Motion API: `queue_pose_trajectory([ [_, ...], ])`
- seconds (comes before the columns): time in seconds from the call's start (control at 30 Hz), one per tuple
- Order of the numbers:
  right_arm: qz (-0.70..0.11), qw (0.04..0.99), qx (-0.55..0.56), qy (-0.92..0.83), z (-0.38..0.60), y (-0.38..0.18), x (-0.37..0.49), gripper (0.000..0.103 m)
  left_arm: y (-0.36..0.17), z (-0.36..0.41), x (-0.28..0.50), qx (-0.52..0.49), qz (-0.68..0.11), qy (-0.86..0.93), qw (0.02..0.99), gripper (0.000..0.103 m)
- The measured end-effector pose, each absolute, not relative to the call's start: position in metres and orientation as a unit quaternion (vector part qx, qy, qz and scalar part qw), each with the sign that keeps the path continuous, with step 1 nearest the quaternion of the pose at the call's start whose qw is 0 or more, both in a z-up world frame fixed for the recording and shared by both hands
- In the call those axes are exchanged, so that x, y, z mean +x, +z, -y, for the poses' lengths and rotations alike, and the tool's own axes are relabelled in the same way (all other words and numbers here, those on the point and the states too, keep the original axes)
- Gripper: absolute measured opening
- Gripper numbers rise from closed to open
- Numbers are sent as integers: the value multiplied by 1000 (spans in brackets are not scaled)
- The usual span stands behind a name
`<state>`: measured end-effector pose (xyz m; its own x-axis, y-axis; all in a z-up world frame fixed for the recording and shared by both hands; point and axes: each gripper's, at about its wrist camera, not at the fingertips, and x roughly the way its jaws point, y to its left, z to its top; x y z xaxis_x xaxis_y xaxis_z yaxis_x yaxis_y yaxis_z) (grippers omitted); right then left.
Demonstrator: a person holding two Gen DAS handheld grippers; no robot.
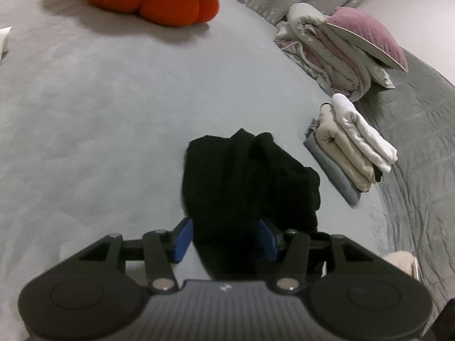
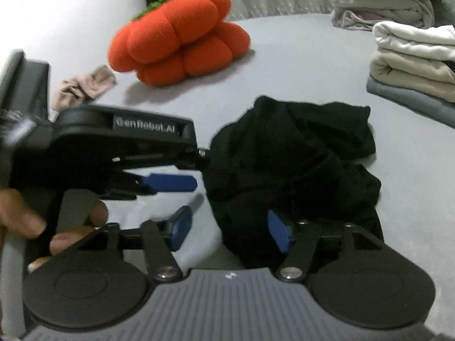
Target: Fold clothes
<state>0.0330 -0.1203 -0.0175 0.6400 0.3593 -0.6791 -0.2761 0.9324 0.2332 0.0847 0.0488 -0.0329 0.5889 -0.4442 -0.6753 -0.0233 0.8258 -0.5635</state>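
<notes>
Left wrist view: black garment (image 1: 250, 182) lies bunched at centre frame on the grey bed surface (image 1: 99, 113); left gripper (image 1: 226, 241) stands apart, cloth between its blue pads, no clamp evident. Right wrist view: right gripper (image 2: 230, 230) is likewise spread, garment (image 2: 293, 164) draped over its right-hand pad. Fabric appears soft, light, limp; grip an outer edge.

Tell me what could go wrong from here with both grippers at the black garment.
1. The black garment lies bunched, so a grip may catch several layers and fold crooked.
2. The left gripper and right gripper sit close together; they might collide.
3. The folded stack is just beside the garment; a wide sweep could topple it.
</notes>
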Motion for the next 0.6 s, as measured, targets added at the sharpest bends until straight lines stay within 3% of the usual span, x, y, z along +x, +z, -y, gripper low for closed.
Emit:
queue_pose_trajectory([
  [0.03, -387, 906, 50, 164, 120, -19, 33, 29, -35, -47, 86, -264, -433, -123, 853, 36],
  [0.07, -383, 908, 53, 159, 123, -19, 32, 25, -36, -45, 87, -260, -430, -123, 856, 22],
  [0.13, -376, 911, 66, 156, 132, -17, 29, 8, -38, -43, 88, -256, -426, -118, 860, 5],
  [0.37, -387, 880, 173, 213, 167, -2, 2, 4, -22, -53, 78, -262, -408, -114, 867, 1],
  [0.6, -421, 822, 207, 323, 155, 3, -30, 4, -4, -81, 68, -253, -386, -87, 883, 1],
])
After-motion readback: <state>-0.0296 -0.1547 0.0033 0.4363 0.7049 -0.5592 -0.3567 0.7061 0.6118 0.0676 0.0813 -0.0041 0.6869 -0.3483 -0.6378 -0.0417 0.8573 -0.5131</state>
